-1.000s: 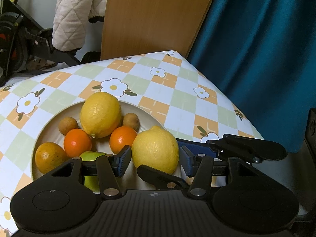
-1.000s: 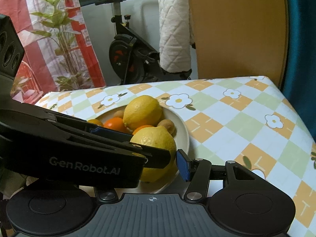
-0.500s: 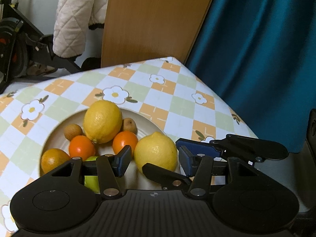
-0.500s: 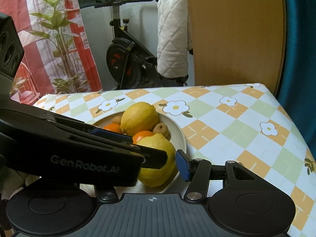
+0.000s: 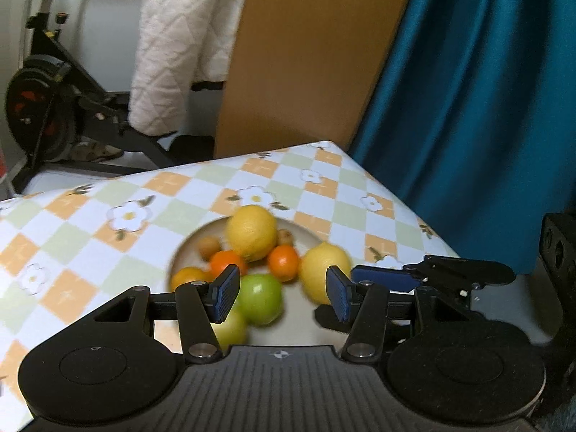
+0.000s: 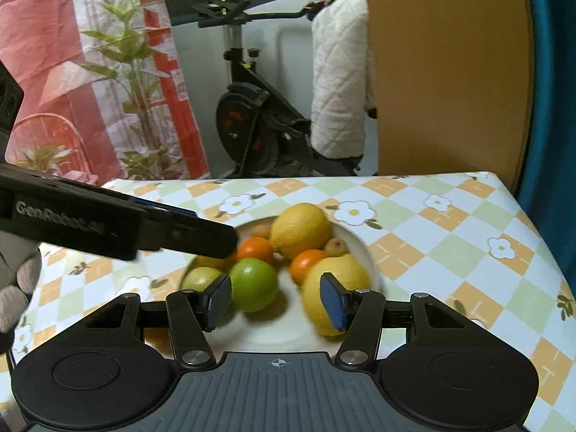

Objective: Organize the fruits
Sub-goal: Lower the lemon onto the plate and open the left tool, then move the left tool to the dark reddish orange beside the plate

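Both grippers are being drawn back and up from the plate (image 6: 370,266), jaws parted and holding nothing: left gripper (image 5: 282,297), right gripper (image 6: 275,300). The near lemon (image 6: 334,280) is being left with the other fruit, suggesting placement is finished.

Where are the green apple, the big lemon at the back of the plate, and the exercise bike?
green apple (image 6: 253,284), right wrist view, middle of its front skin.
back lemon (image 6: 300,230), right wrist view, centre of its rind.
exercise bike (image 6: 248,133), right wrist view, on the flywheel housing.
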